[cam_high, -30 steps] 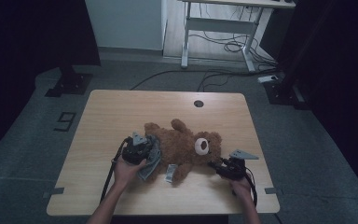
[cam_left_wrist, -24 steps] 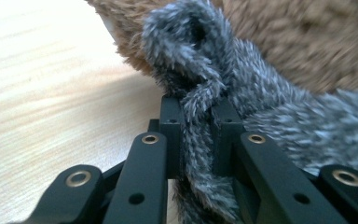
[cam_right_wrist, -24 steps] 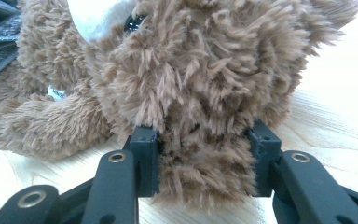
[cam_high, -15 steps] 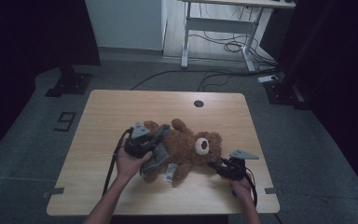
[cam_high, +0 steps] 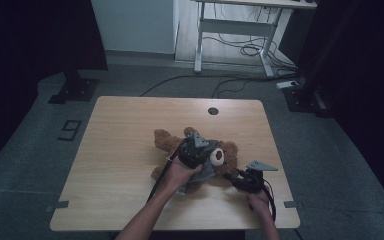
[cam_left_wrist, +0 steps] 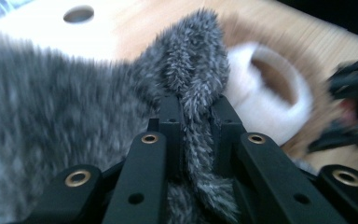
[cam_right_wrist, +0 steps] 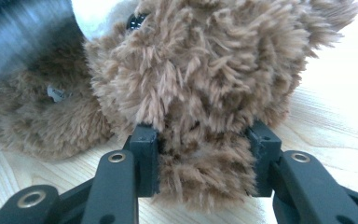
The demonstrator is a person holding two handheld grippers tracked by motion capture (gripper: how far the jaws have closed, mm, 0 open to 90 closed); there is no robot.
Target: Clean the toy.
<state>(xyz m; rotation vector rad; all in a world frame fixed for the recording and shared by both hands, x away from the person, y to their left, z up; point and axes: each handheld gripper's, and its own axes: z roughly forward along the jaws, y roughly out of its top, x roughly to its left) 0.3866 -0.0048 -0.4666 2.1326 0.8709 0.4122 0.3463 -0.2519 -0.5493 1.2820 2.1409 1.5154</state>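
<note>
Brown teddy bear point(cam_high: 180, 150) lying on its back near the middle of the wooden desk point(cam_high: 130, 125), head toward the right, white snout point(cam_high: 218, 157) facing up. Grey furry cloth point(cam_high: 206, 170) draped over the bear's belly, just below the snout.

Left claw point(cam_high: 198, 149) hovering above the bear's chest, clenched on a fold of the grey cloth; in the left claw view, a narrow strip of grey fur point(cam_left_wrist: 196, 107) pinched tight between the two black jaws, the white snout point(cam_left_wrist: 270, 93) just beyond it. Blurred surroundings there.

Right claw point(cam_high: 240, 179) low at the bear's head side, just right of the bear, close to the desk's near edge. In the right claw view, jaws grasping a tuft of brown plush point(cam_right_wrist: 200, 154) at the bear's head, pads pressed into the fur on both sides, one black eye point(cam_right_wrist: 135, 21) visible above. Bear resting on the desk surface point(cam_right_wrist: 326, 126) there.

Round cable hole point(cam_high: 213, 111) in the desk beyond the bear, well apart from it.
</note>
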